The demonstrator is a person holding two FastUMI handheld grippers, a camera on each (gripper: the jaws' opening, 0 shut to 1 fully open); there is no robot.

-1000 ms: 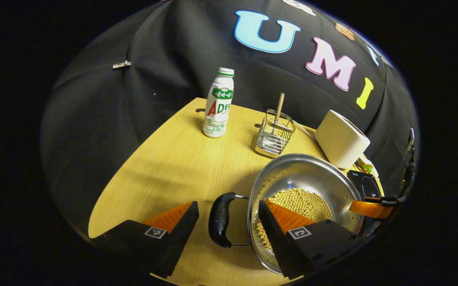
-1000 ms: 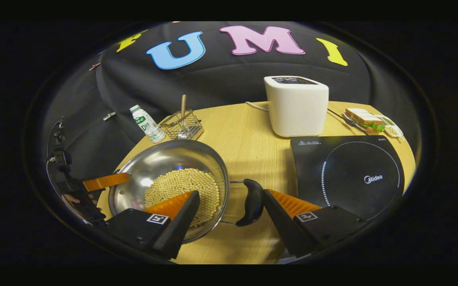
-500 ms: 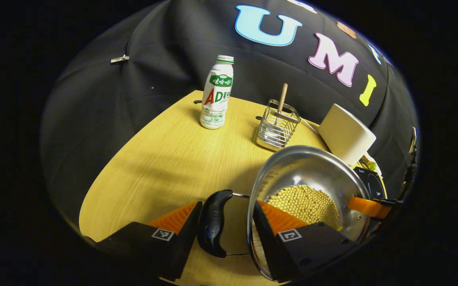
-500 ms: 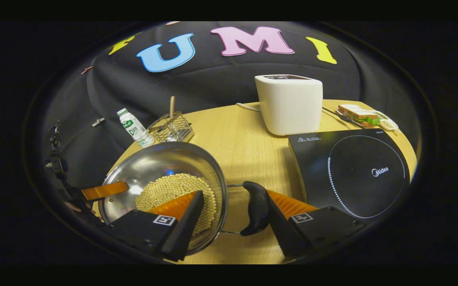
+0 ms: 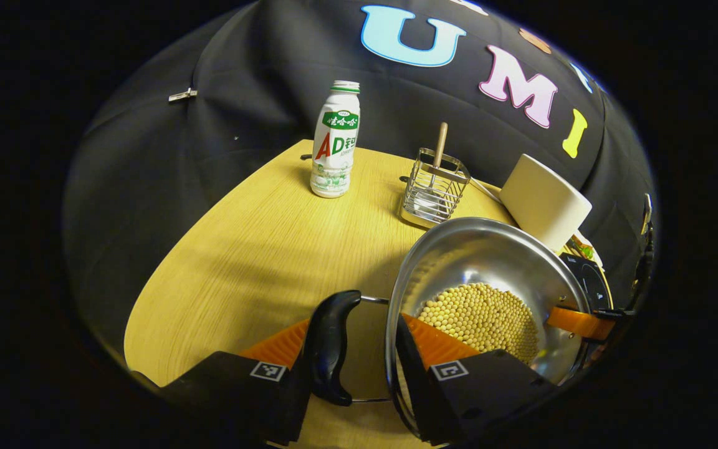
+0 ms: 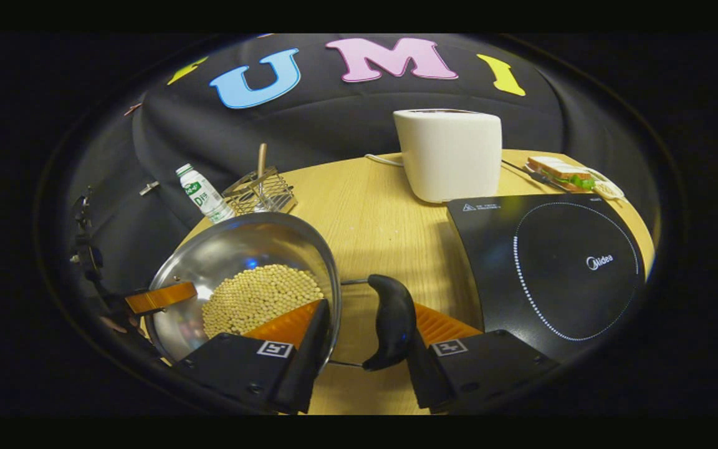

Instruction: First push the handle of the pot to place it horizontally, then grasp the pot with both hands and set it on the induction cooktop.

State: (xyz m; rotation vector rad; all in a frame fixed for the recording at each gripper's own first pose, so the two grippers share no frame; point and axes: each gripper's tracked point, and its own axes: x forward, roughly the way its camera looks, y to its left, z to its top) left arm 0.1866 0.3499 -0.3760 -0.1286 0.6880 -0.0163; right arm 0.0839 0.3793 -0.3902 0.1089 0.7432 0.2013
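Your left hand-held gripper was nearly closed. One finger was outside the pot's left handle. The other finger was inside the pot, against its wall. Both fingers looked pressed on, so the handle and wall were pinched between them.

The pot was at the near part of the counter, to the left of the induction cooktop, and not on it yet. I could not tell if its bottom was touching the counter. It had a heap of little round beans in it. Both handles lay flat.

Your right hand-held gripper held the other side the same way. One finger was inside the pot's wall and one was behind the right handle. It looked nearly closed and pressed on too.

Here is what I think could have gone wrong. If one hand went up faster than the other, the pot would tip and the beans would roll out. The metal wall is smooth, so a loose pinch could let it slip. If you carried it too low, the bottom might bump the edge of the cooktop. The toaster stood just behind the cooktop, so a far swing could hit it.
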